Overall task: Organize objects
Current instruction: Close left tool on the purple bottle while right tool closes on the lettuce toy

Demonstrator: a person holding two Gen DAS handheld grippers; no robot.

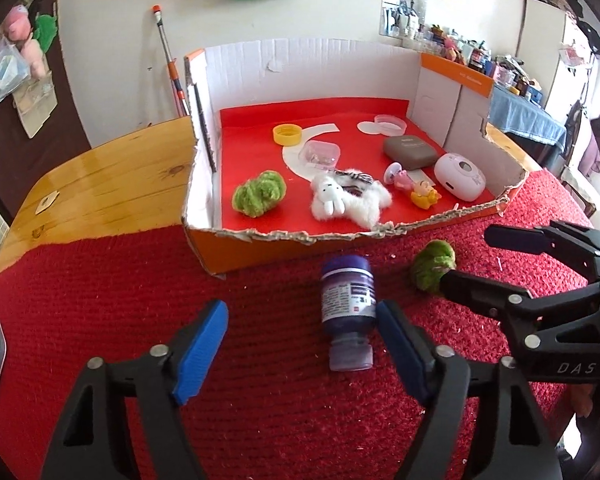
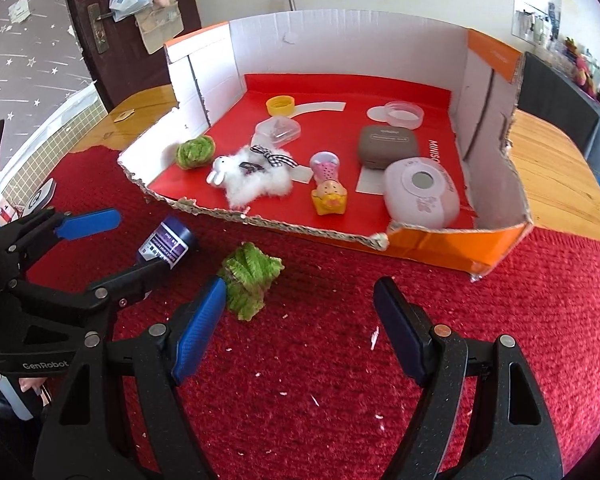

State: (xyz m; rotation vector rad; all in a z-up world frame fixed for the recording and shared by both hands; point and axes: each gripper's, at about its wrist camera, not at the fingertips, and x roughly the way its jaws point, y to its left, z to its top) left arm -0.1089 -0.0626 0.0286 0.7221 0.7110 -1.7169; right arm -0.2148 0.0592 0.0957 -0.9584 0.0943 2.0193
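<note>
The left hand-held gripper stands with its jaws apart around a small dark purple plastic bottle lying on its side on the red knitted cloth covering the bench; the pad at 3 o'clock sits just beside the bottle, the other well clear. To grip well, it should centre on the labelled body, not the narrower neck, since the smooth round wall may roll. The right hand-held gripper is also apart, empty, with a fuzzy green chenille ball at about 11 o'clock, against its left pad. That soft pile will compress easily. At 12 o'clock waits the torn orange-and-white cardboard box, holding a second green ball and a fluffy white plush.
</note>
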